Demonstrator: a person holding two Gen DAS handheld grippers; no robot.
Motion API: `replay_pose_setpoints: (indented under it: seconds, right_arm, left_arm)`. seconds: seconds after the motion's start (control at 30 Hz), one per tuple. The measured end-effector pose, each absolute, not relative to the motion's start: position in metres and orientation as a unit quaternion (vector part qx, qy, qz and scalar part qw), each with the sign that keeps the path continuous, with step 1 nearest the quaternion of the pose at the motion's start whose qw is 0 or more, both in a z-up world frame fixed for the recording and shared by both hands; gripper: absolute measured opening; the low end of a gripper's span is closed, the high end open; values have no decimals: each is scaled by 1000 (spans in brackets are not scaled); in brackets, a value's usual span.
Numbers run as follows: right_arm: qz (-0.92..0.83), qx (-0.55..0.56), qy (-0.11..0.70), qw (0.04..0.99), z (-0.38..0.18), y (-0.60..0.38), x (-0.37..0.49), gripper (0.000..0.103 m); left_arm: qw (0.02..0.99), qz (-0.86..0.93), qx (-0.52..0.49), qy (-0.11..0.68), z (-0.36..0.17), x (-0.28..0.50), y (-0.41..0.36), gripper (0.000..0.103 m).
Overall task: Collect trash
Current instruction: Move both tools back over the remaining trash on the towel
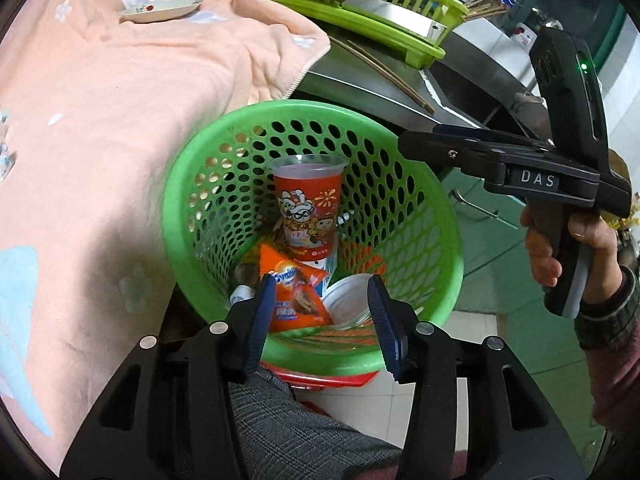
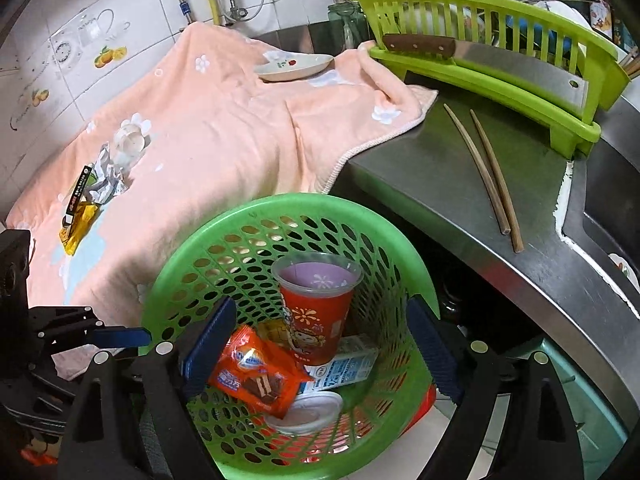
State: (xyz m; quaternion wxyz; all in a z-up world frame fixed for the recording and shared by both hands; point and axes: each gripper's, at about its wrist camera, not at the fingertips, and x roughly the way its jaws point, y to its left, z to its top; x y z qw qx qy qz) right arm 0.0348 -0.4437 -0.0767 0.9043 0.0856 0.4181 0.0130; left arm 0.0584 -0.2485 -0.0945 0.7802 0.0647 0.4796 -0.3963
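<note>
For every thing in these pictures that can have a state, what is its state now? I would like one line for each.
Green perforated plastic basket: upright, partly filled.
Red printed plastic cup: inside basket, leaning, lid sealed.
Orange snack wrapper: inside basket.
White milk carton: lying in basket.
Crumpled foil and yellow wrapper: on pink towel, uncollected.
Left gripper: open, empty.
Right gripper: open, empty.

Both claws (image 1: 320,320) (image 2: 320,348) agape, empty.

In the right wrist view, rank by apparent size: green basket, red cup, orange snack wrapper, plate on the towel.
1. green basket
2. red cup
3. orange snack wrapper, close to the cup in size
4. plate, farther away, so possibly larger than it looks
</note>
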Motion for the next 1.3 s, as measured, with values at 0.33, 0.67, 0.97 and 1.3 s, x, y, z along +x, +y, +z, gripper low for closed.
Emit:
replay_pose_setpoints:
  seconds: [0.33,0.67,0.97,1.3]
  right_arm:
    - [49,71,413,907,-65,-411,52,84]
    - [120,46,406,905,-48,-343,88,84]
    - [181,12,392,902,-33,-273,115,84]
    - [206,7,392,897,-32,-253,126,84]
  left_arm:
    - [815,-345,17,465,-73,72,-187,50]
    - [865,-246,-44,434,-44,89,-89,50]
    - [887,-164,-103,420,-26,128,-17,54]
    - [881,-144,-151,424,-23,180,10,55]
